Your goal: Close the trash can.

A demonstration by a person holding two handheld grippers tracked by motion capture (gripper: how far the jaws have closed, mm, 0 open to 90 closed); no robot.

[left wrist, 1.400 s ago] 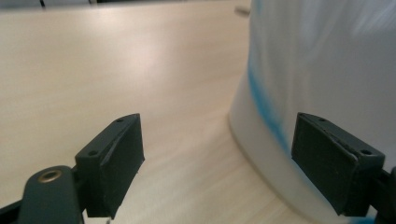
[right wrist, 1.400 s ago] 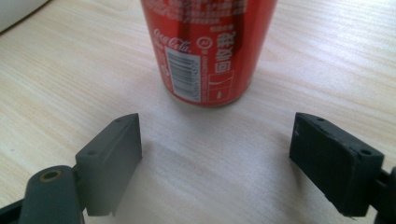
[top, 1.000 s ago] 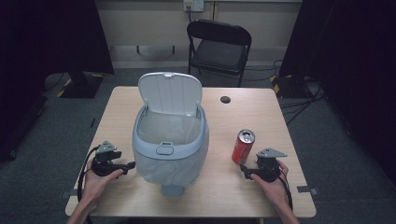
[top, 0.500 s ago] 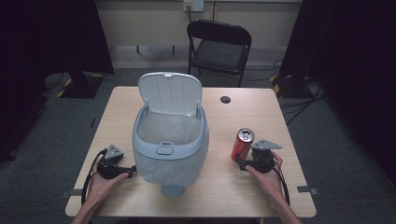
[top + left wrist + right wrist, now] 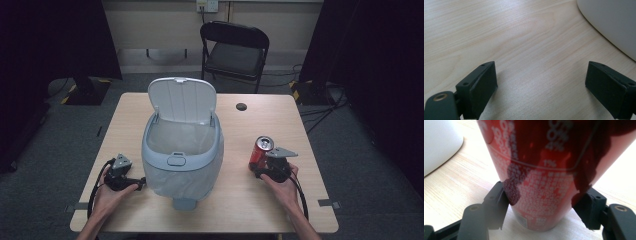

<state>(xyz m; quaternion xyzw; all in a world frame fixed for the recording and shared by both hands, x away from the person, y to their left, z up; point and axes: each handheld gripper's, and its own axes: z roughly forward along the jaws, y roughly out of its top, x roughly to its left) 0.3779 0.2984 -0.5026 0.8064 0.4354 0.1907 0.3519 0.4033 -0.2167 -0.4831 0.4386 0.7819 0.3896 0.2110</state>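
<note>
A red drink can (image 5: 260, 151) stands upright on the wooden table (image 5: 250, 200), right of a pale grey-blue bin (image 5: 182, 160) whose lid is raised. My right gripper (image 5: 257, 168) is at the can's lower part. Its jaws have just been closing, and in the right gripper view both pads (image 5: 497, 207) press the sides of the can (image 5: 544, 182). My left gripper (image 5: 140, 184) rests on the table left of the bin, pointing at it. Its jaws have just been opening and stand wide with only bare wood between them (image 5: 541, 87).
The bin's curved wall (image 5: 614, 22) is close ahead and right of the left jaws, and its wall (image 5: 439, 142) also lies left of the can. A small black disc (image 5: 241, 106) lies at the table's far side. A black folding chair (image 5: 235, 50) stands behind.
My right hand has slid left up to the can, and its jaws now clasp the can's base. The left hand has barely moved.
</note>
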